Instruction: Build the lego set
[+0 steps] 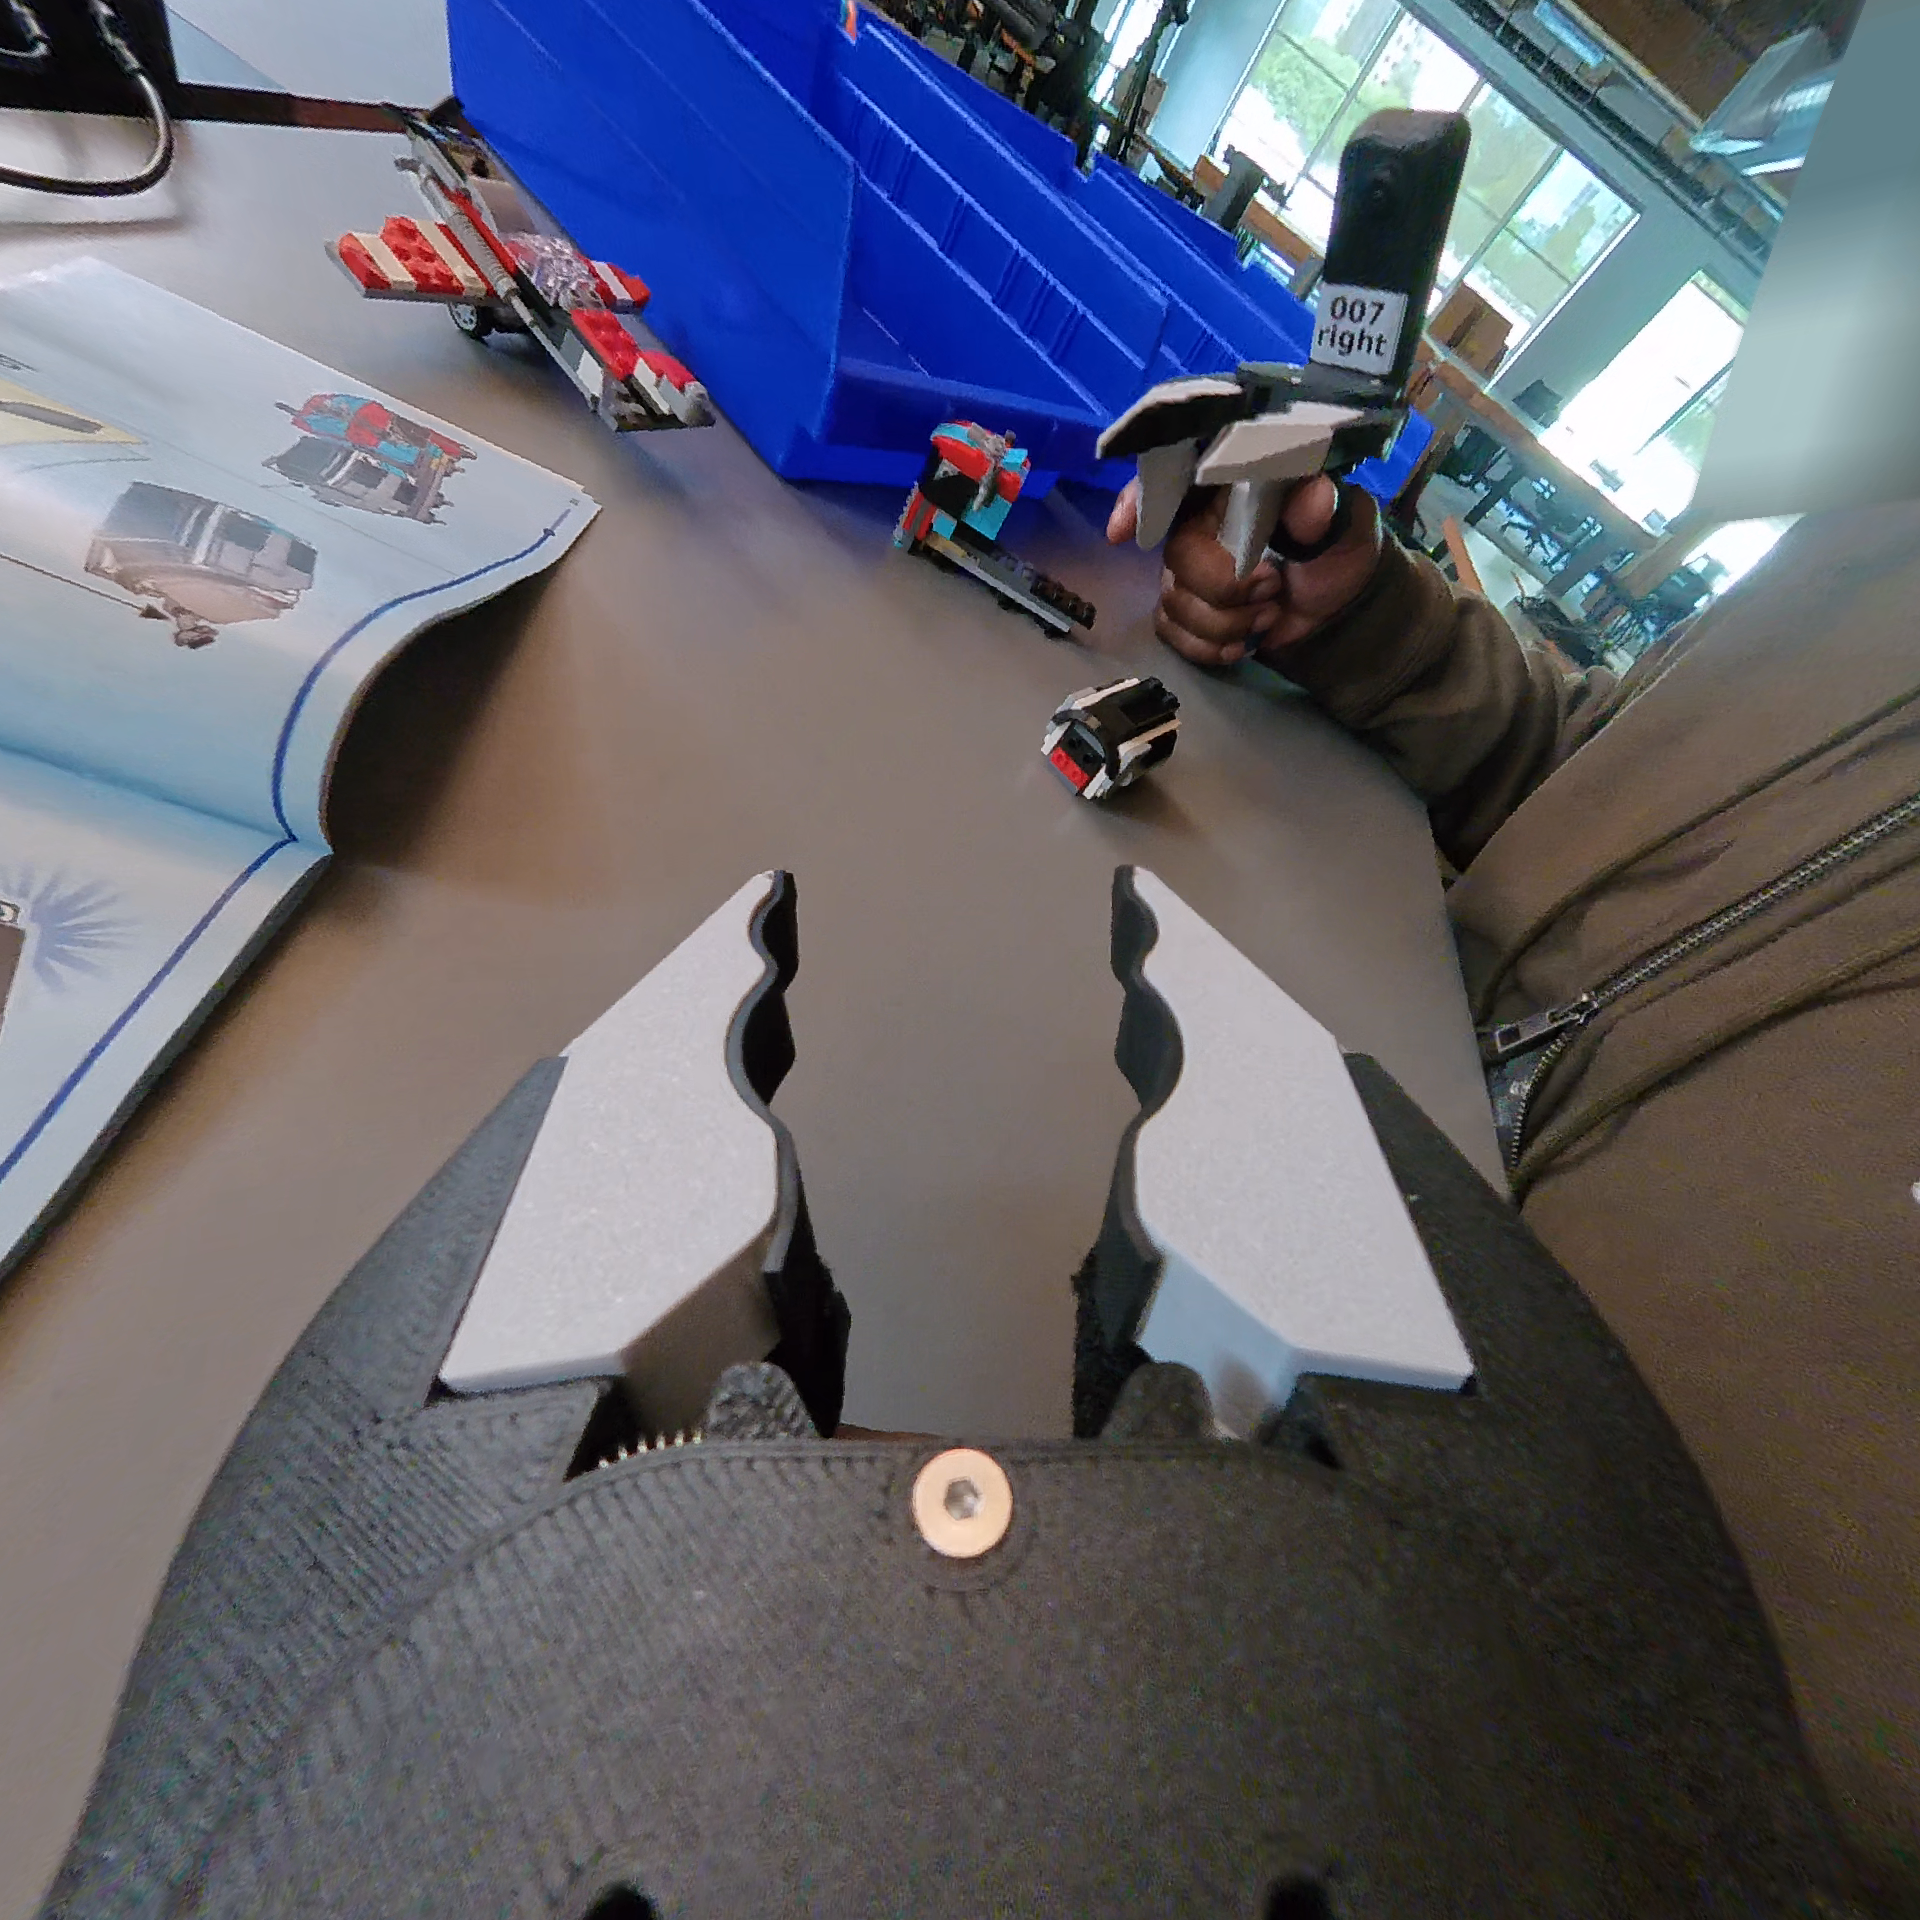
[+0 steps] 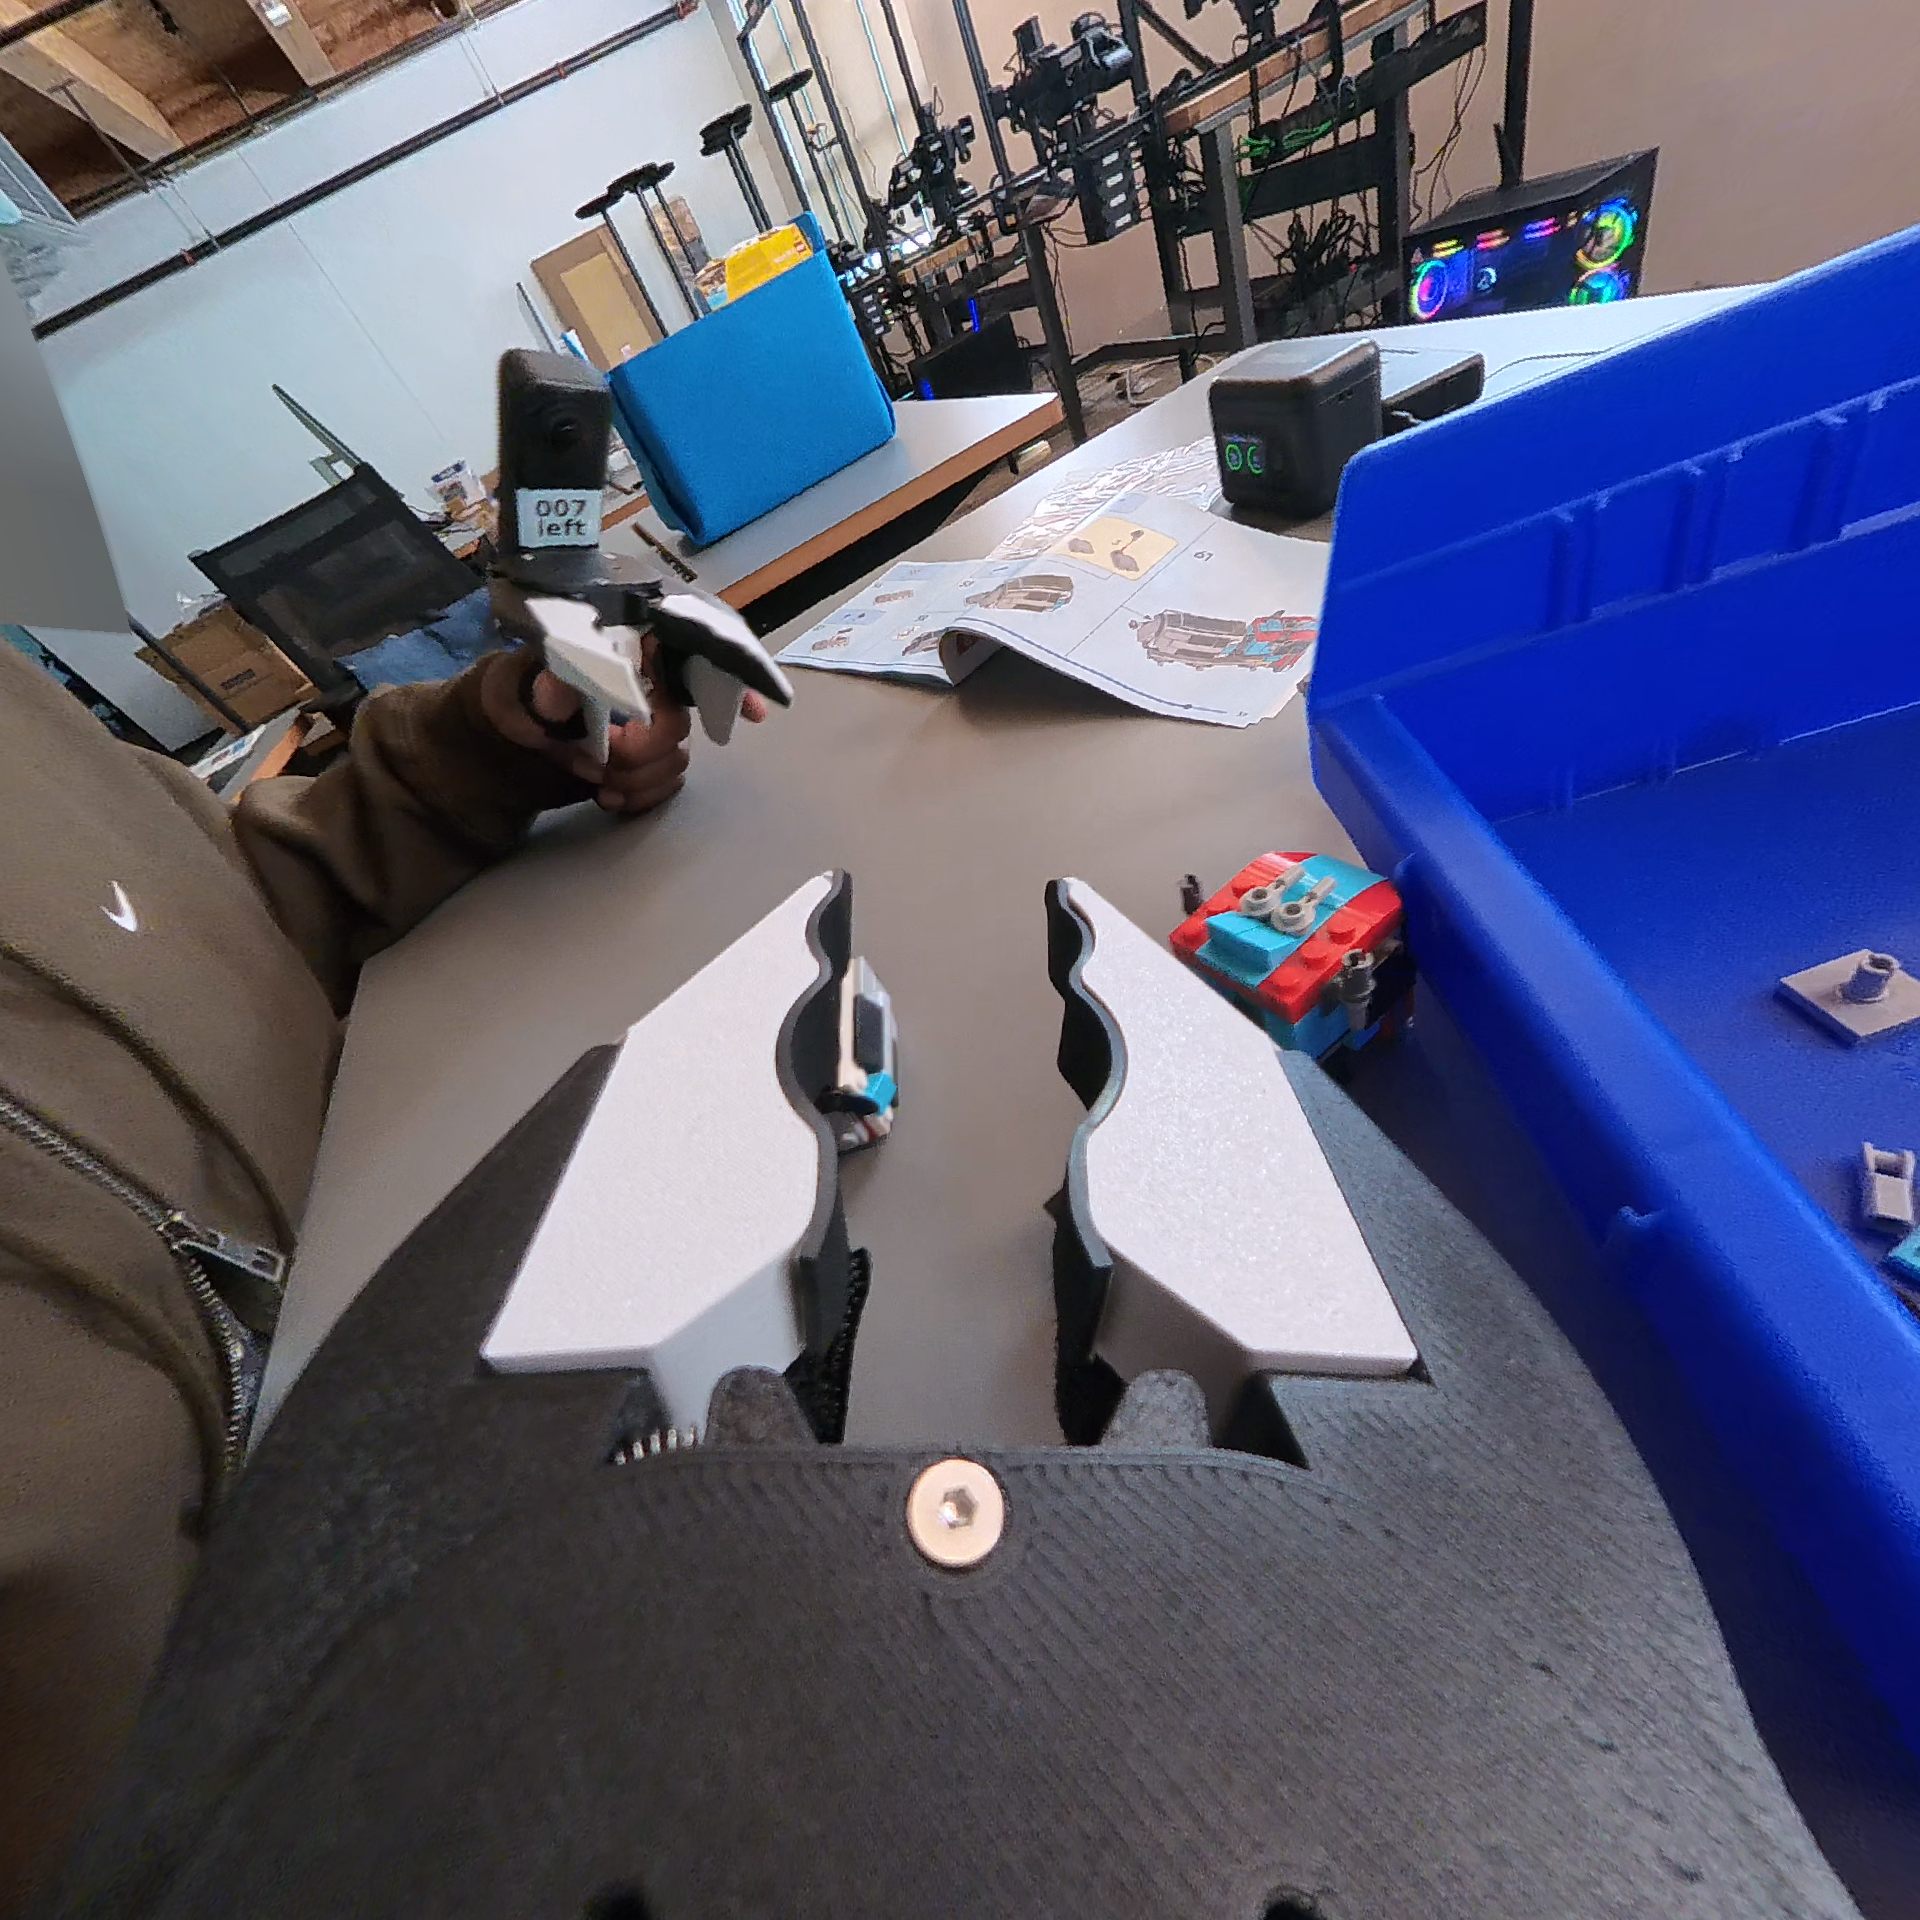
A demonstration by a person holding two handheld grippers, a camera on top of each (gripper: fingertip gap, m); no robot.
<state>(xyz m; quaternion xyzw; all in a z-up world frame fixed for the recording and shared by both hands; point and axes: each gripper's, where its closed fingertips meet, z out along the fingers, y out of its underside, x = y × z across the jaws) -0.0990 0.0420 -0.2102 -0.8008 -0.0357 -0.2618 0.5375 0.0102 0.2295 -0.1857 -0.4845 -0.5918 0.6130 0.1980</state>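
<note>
Two grippers, both with jaws parted and nothing clamped. The right gripper (image 2: 948, 883) hangs low over the grey table (image 2: 935, 790), and a small black, white and teal brick piece (image 2: 868, 1049) lies on the tabletop under it, half hidden by one finger; the other finger stands clear of the piece, so it is not gripped. Just to the right sits a red and teal brick assembly (image 2: 1288, 951), close against the wall of a big blue bin (image 2: 1455, 644) that has a few loose grey parts on its floor.

The left gripper (image 1: 954, 883) is opened wider, with only bare table between its fingers. That same small piece (image 1: 1112, 743) lies well ahead of it, near the person's right hand (image 1: 1247, 603). Farther off stands a red, white and grey brick plane (image 1: 530, 301), and an instruction booklet (image 1: 208, 540) lies open to the left.

As things lie, three separate builds rest apart on the table, none joined and none lifted.
</note>
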